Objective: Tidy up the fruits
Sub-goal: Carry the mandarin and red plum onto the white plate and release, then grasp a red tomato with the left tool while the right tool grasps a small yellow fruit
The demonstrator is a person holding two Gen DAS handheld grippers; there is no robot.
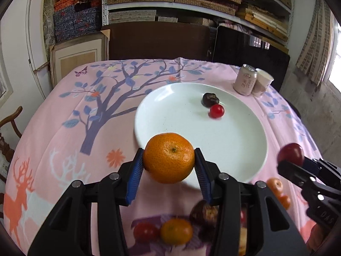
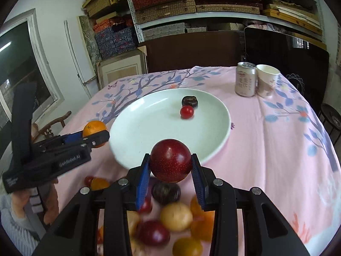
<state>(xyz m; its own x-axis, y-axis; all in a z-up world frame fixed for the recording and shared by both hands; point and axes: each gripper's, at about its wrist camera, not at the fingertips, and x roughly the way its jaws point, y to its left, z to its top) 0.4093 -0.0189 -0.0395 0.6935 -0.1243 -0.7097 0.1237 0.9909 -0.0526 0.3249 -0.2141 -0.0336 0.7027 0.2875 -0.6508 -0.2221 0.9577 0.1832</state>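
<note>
Left gripper (image 1: 168, 163) clamped on orange (image 1: 168, 157), pads pressed against both its sides, held just short of white plate (image 1: 234, 149) ahead. Right gripper (image 2: 170, 166) clamped on dark red plum (image 2: 170, 160), plate rim just beyond. Loose fruit pile (image 2: 177, 219) lay below right fingers.

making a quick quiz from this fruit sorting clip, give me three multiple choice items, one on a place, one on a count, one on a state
1. Where does the pink drink can stand?
A. on the plate
B. beside the white paper cup
C. among the loose fruit

2. How many fruits lie on the round white plate?
A. two
B. four
C. none

3. What does the left gripper hold?
A. nothing
B. a can
C. an orange mandarin

Answers: 1 B, the can and cup stand side by side at the table's far edge. 2 A, only a small red tomato and a dark round fruit. 3 C, the blue pads press its sides.
</note>
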